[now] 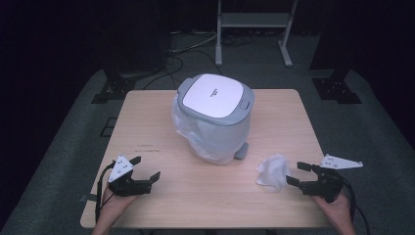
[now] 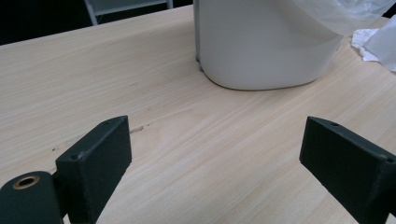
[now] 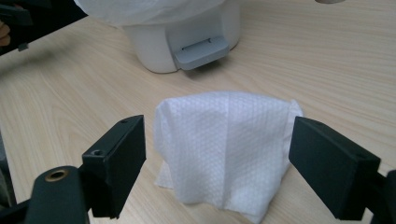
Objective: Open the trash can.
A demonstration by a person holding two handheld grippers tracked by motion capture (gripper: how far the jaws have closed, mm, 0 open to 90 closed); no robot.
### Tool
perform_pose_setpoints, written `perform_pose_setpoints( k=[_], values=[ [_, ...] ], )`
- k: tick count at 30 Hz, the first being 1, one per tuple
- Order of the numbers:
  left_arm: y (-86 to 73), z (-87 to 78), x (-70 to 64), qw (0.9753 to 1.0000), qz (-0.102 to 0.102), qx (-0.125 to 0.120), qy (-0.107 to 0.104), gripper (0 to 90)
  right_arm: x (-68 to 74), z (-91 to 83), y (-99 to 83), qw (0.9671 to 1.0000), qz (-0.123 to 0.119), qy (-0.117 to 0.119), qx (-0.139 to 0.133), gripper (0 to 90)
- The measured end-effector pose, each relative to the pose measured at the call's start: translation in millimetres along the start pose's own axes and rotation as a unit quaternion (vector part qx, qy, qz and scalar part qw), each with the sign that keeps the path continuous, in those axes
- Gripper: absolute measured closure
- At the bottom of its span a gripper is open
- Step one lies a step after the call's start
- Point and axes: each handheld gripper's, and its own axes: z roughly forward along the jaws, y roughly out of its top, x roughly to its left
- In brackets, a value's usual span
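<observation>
Presently, lidded bin (image 1: 215,117) stands mid-surface (image 1: 161,196); crumpled tissue (image 3: 224,149) near the front right edge, between the spread jaws of the right hand-held gripper (image 3: 219,163); left hand-held gripper (image 2: 215,154) also spread, empty. Risk: limp tissue may slip from a shallow pinch

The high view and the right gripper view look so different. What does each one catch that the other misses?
The high view alone takes in the bin's closed white lid and the grey floor round the table. The right gripper view alone brings out the tissue's dimpled weave and the slot in the bin's grey pedal. Both show the white bin, the tissue, the wooden table and the open right gripper.
</observation>
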Motion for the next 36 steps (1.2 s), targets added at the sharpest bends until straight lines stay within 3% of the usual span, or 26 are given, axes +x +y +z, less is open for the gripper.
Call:
perform_pose_setpoints(
  k=[10, 18, 24, 31, 36],
  values=[
    [0.1, 3.5, 1.2, 1.0000, -0.002, 0.002, 0.001, 8.2, -1.1, 0.5, -1.4, 1.0000, 0.007, 0.003, 0.002, 17.7],
    [4.3, 5.0, 1.3, 0.9999, -0.012, -0.003, 0.002, 8.3, -4.6, -0.8, 10.2, 1.0000, 0.004, 0.002, -0.007, 17.8],
    [19.7, 8.6, -0.9, 0.9998, -0.009, -0.011, 0.013, 8.5, -10.8, 2.8, 35.8, 0.9999, -0.013, -0.002, -0.005, 17.9],
    [40.5, 11.9, -5.6, 0.9998, -0.001, -0.019, 0.001, 8.7, -15.3, 14.5, 76.0, 0.9994, -0.032, 0.010, -0.004, 18.0],
    [54.9, 17.3, -9.5, 0.9996, 0.016, -0.023, 0.002, 12.1, -17.7, 22.4, 101.7, 0.9990, -0.043, 0.011, 0.000, 18.2]
  ],
)
